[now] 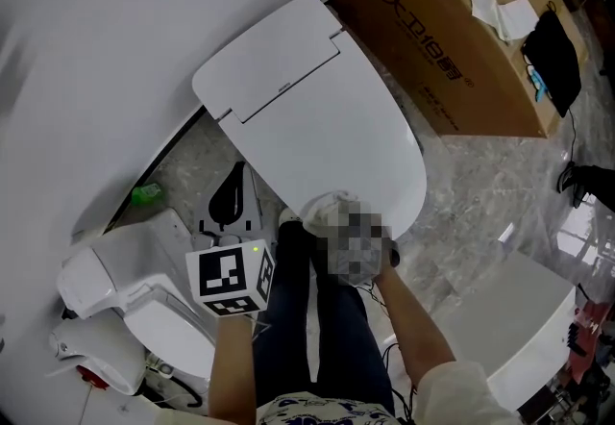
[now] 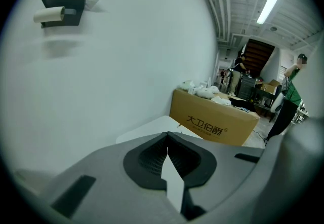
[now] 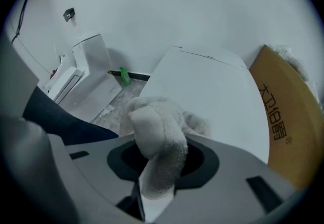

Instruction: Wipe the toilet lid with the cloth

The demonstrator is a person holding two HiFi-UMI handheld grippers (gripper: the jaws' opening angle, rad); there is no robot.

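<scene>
The white toilet lid (image 1: 317, 115) lies closed, slanting from upper left to lower right in the head view. A fluffy white cloth (image 1: 325, 210) rests on its near front edge, and my right gripper (image 1: 334, 226) is shut on it. In the right gripper view the cloth (image 3: 157, 137) bulges out between the jaws of the right gripper (image 3: 157, 167), with the lid (image 3: 212, 96) just beyond. My left gripper (image 1: 231, 207) hangs left of the toilet over the floor, its marker cube (image 1: 231, 279) facing up. Seen from its own camera, the left gripper (image 2: 167, 152) is shut on nothing, aimed past the lid (image 2: 152, 129) at the wall.
A large cardboard box (image 1: 432, 29) stands right of the toilet against the wall. Another white toilet unit (image 1: 125, 288) lies at the lower left, with a green bottle (image 1: 147, 192) by the wall. A white panel (image 1: 519, 317) sits at the lower right. A person in green (image 2: 291, 96) stands far off.
</scene>
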